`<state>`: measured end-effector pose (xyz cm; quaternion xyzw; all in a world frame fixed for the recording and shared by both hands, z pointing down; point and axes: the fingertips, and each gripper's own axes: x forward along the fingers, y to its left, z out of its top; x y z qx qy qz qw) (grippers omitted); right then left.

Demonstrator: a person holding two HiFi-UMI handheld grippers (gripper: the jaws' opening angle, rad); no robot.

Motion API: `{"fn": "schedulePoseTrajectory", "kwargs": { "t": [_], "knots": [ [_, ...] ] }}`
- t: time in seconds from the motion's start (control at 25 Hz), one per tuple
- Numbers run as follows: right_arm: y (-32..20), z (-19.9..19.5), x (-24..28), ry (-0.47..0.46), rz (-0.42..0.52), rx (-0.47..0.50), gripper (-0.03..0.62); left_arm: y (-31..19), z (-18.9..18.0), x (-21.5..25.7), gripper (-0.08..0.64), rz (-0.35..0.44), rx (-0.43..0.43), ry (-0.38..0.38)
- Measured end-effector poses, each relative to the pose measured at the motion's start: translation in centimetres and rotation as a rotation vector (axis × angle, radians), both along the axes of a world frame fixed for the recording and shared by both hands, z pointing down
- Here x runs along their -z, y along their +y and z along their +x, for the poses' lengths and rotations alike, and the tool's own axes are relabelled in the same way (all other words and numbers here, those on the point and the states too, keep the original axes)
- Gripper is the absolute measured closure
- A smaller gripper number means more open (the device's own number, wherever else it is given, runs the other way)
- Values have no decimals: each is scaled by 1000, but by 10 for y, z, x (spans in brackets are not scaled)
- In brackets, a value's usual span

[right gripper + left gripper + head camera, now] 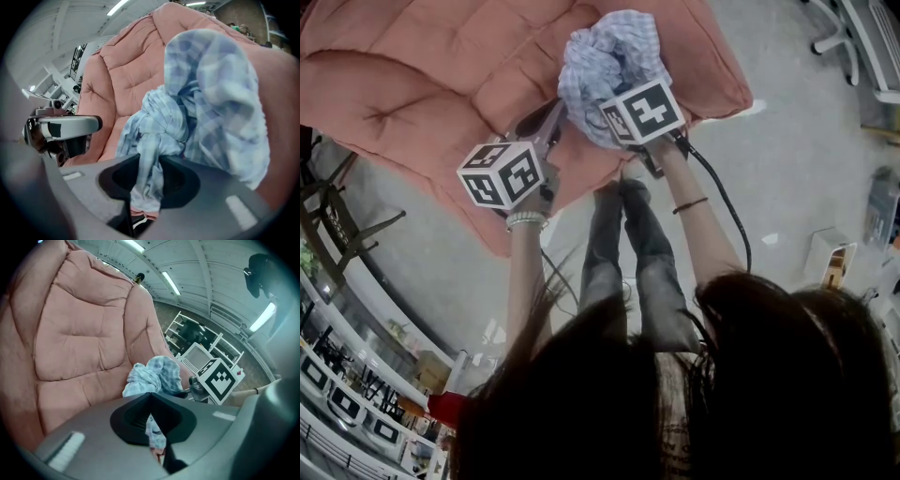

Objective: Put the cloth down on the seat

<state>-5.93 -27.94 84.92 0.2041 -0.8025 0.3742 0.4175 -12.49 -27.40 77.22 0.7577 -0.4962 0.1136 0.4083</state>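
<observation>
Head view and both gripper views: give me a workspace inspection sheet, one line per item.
Surface: pink padded seat cushion, tufted, on a grey floor.
Job's things: blue checked cloth, bunched up over the cushion; whether it rests on it cannot be told.
Clutter: nothing seen on the cushion; boxes on the floor at the right.
Grippers: left gripper pinches a thin strip of the cloth; right gripper has a thicker fold between its jaws.
Cables: black cable runs from the right gripper along the person's arm.
Surroundings: shelving racks behind the seat, strip lights overhead.
</observation>
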Motion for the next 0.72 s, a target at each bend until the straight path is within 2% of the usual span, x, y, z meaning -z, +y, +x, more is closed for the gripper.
{"fn": "schedulePoseTrajectory", "kwargs": {
  "t": [0.4, 0.72],
  "knots": [
    [-5, -8, 4, -50, -4, -33, 477, -2, 0, -4, 555, -16, -1, 4],
    [3, 0, 7, -43, -4, -44, 449, -1, 4, 4, 555, -11, -1, 9]
  ]
}}
